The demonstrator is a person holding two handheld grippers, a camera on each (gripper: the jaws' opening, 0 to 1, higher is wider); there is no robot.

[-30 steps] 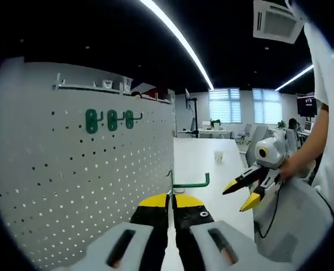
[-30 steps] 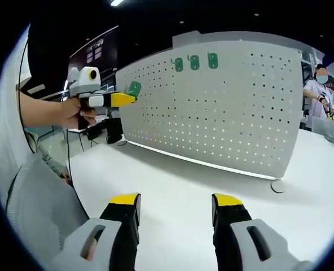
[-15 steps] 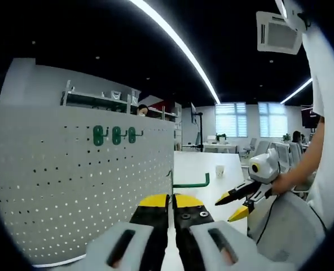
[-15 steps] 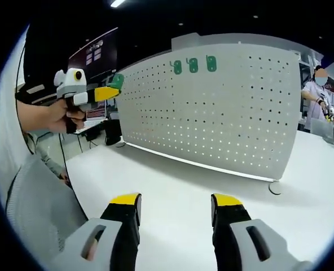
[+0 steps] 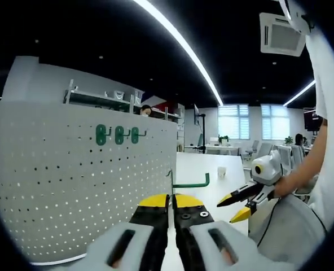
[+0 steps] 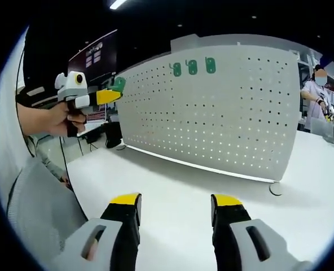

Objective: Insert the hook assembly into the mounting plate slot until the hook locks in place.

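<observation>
Open-plan office or lab space, showing a dark ceiling with long white strip lights [image 5: 178, 39] running across it and a square ceiling air-conditioning vent [image 5: 284, 34]. White tables [image 6: 172, 192] are standing in rows, with office chairs and windows with white blinds [image 5: 250, 121] glowing at the far end. A tall white perforated pegboard panel [image 6: 212, 113] is standing on the table; shelving is sitting behind it. Other people are working in the background.

Lighting: bright, even, supplied by ceiling light strips [image 5: 178, 39] and far windows [image 5: 246, 121]. Ceiling rendered dark. Soft shadow cast on white table [image 6: 172, 186]. Focus sharp; strong fisheye curvature noted at edges
</observation>
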